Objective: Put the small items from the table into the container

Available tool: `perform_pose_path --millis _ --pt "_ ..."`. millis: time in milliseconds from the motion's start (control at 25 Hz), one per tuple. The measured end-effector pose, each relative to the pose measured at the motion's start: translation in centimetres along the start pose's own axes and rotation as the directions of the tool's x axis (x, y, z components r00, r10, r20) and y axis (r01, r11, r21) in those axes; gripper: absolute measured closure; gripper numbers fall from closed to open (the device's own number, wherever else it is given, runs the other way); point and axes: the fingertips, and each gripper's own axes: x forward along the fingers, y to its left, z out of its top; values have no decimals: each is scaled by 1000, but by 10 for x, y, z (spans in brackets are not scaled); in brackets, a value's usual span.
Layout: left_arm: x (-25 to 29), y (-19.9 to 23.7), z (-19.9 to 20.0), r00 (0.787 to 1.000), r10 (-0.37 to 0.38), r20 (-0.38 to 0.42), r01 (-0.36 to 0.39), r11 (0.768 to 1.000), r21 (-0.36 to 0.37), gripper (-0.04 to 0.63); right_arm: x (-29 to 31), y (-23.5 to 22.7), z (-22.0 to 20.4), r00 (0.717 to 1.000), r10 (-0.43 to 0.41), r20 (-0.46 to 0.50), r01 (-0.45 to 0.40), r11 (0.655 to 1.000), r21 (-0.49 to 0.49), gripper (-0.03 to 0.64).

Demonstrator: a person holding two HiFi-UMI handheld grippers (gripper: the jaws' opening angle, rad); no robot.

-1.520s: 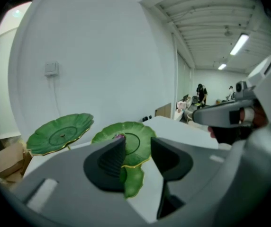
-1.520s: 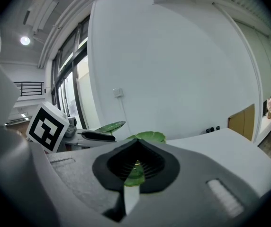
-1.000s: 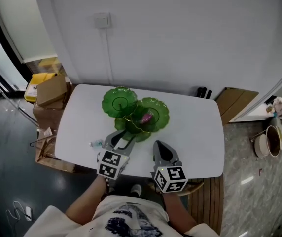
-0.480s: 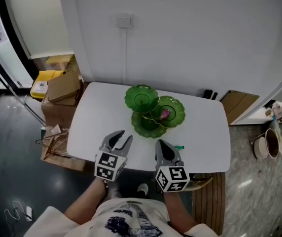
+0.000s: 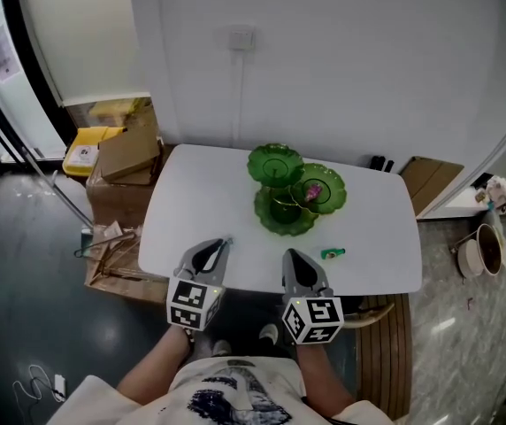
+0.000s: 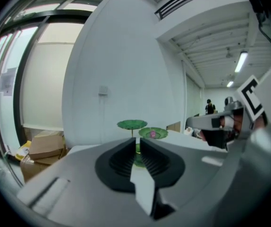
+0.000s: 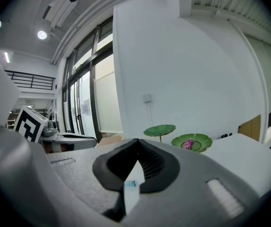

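Task part done: one pink item [image 5: 312,189] lay in the green tiered container [image 5: 279,222], beyond both hands. A small green item [image 5: 333,253] was left on the worktop [image 5: 191,211], just ahead-right of my right fingers [image 7: 150,163], which were pressed together and empty. My left fingers [image 6: 120,159] were closing on nothing.

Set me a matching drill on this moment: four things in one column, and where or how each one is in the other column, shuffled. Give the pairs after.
Things
1. pink item
2. small green item
3. cardboard box
4. right hand-held gripper

Places or states
A. off the white table, beside its left end in the head view
B. jaws together, nothing between them
C. in a plate of the green tiered dish
D. on the bare tabletop, apart from the dish

Pairs: 1-C, 2-D, 3-A, 4-B
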Motion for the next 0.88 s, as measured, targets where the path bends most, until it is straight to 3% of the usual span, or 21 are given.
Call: perform_pose_path --millis 120,880 --pt "-16 5 0 1000 7 11 -7 1000 -4 604 -5 11 -3 1000 -7 5 7 1000 2 618" --pt "-37 23 -2 999 17 35 -17 1000 -7 604 -7 33 -4 1000 -11 0 11 1000 -7 618"
